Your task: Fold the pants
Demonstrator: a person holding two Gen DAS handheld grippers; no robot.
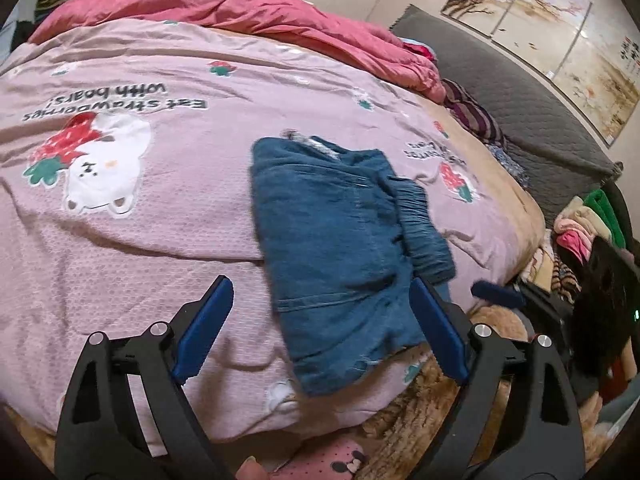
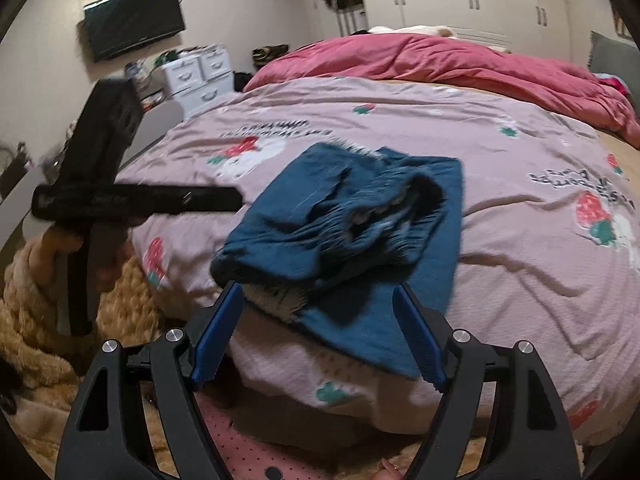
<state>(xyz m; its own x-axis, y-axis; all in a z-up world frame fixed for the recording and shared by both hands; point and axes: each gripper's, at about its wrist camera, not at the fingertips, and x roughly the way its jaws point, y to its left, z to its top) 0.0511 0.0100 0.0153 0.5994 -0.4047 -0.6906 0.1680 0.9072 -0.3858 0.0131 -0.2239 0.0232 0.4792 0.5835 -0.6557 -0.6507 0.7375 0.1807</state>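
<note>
Soft, warm indoor light fills both views evenly, with only faint shadows in the quilt [image 1: 160, 240] folds ahead of the jaws. Glare whitens the wall picture [image 1: 560, 40] far beyond the left jaws. Motion blur smears the pants [image 2: 340, 232] just past the right jaws. Fisheye distortion bends everything outward, and the corners fall to black.

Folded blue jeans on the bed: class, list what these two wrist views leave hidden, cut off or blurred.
- Jeans underside and inner layers: hidden by their own folds in both views.
- Small print on the pink bedcover, right wrist view: blurred, unreadable.
- Left gripper, right wrist view: motion-blurred, fingers indistinct.
- Clothes pile, left wrist view: cut off by the picture's edge and the right gripper's body.
</note>
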